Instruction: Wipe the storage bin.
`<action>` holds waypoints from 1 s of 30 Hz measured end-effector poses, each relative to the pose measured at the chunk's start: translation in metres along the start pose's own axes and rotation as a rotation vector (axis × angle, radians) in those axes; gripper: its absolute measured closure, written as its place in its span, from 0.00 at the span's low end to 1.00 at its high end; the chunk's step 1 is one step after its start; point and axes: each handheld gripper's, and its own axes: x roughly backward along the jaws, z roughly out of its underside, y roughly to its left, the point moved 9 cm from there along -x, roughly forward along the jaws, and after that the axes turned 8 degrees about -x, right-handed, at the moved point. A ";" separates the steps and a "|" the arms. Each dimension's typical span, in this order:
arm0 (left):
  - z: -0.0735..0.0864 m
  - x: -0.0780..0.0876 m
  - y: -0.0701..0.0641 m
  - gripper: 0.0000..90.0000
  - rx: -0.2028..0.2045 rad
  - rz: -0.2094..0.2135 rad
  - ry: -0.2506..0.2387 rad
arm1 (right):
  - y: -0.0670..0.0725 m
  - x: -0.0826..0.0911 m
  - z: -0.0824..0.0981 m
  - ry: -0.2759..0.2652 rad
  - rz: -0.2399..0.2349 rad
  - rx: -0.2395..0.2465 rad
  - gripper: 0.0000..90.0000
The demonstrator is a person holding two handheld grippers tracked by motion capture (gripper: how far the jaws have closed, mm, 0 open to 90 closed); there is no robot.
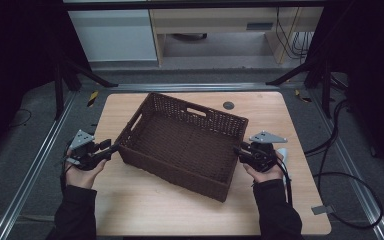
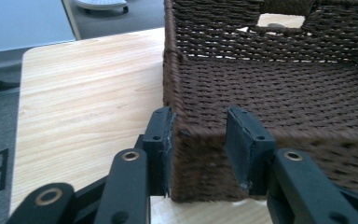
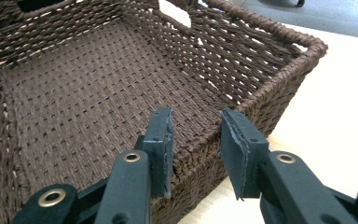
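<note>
Both hands sit at the near table [image 1: 130,210] edge, one at each end of the basket [image 1: 182,142] lying askew mid-table. Left gripper [image 1: 111,148] and right gripper [image 1: 239,151] each straddle the rim half-open, pads not pressing, seemingly placed for a two-sided lift.

- Dim and soft in the high view, with dark, near-black corners left and right.
- Brighter in both gripper views, lit evenly from above; pale sheen on the table [image 2: 88,88].
- Slightly blurred close up on the black jaws; weave of the basket [image 3: 98,88] sharper farther in.
</note>
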 end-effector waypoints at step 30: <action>-0.010 -0.026 -0.035 0.50 -0.040 0.053 -0.012 | -0.005 -0.003 0.002 -0.031 0.035 -0.018 0.55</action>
